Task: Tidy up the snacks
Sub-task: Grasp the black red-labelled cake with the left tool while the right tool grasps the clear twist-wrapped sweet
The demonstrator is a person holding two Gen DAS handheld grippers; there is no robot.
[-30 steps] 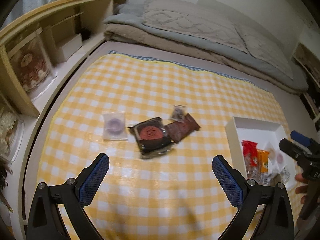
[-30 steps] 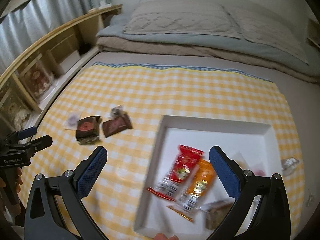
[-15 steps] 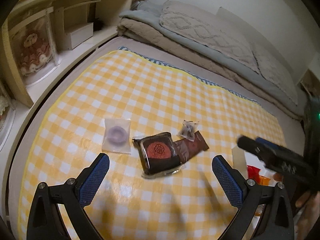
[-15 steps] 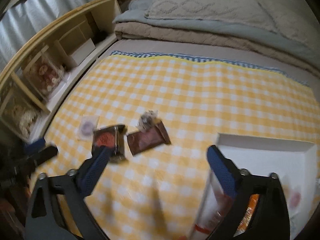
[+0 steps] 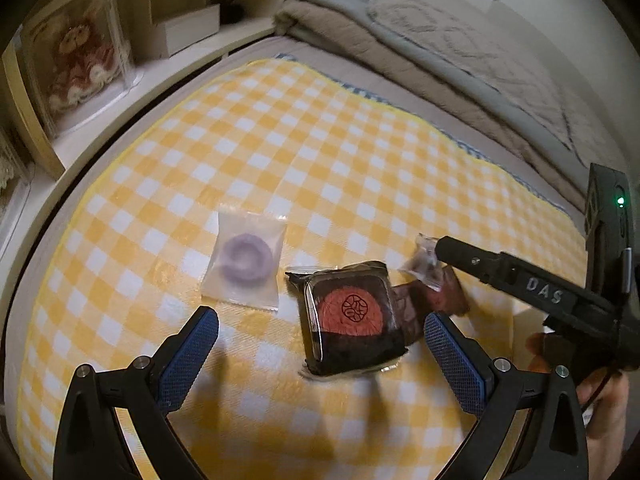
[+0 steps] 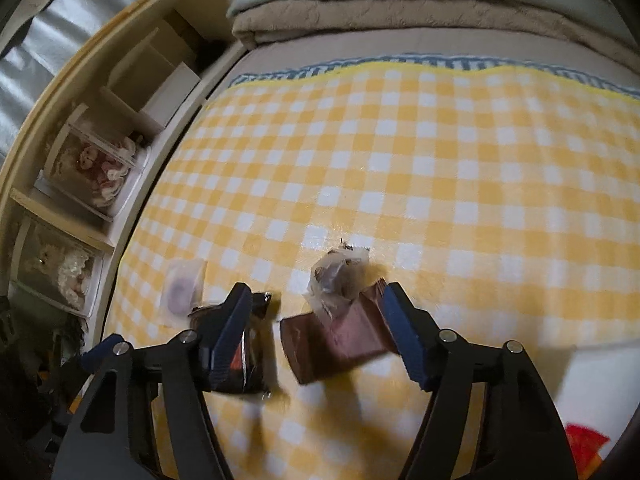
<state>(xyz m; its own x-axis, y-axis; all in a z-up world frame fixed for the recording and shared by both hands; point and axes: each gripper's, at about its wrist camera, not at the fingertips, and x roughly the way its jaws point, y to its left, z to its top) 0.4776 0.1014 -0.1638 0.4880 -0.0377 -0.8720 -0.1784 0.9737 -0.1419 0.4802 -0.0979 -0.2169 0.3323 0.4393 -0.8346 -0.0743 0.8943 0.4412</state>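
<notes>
Both grippers have closed in on the loose snacks since a second ago; the right gripper (image 6: 316, 320), then over the white tray (image 6: 592, 392), now hangs low over the brown wrapper (image 6: 340, 344), its fingers spread wide to either side of it, holding nothing.

The brown wrapper lies flat on the yellow checked cloth (image 6: 440, 168), with a small clear crinkled packet (image 6: 338, 274) resting on its far end. Just left of it, touching or overlapping its edge, sits the dark square pack with a red round label (image 5: 352, 316). Further left, a little apart, lies a clear pouch holding a purple ring (image 5: 245, 261).

The left gripper (image 5: 320, 352) hovers near the dark square pack, fingers wide apart and empty, the pack lying between and just beyond their tips.

The tray shows at the near right corner of the right wrist view, with a red packet (image 6: 586, 442) in it. The cloth covers a bed; folded bedding (image 5: 460, 52) lies at the far side and a wooden shelf (image 6: 92, 148) runs along the left.
</notes>
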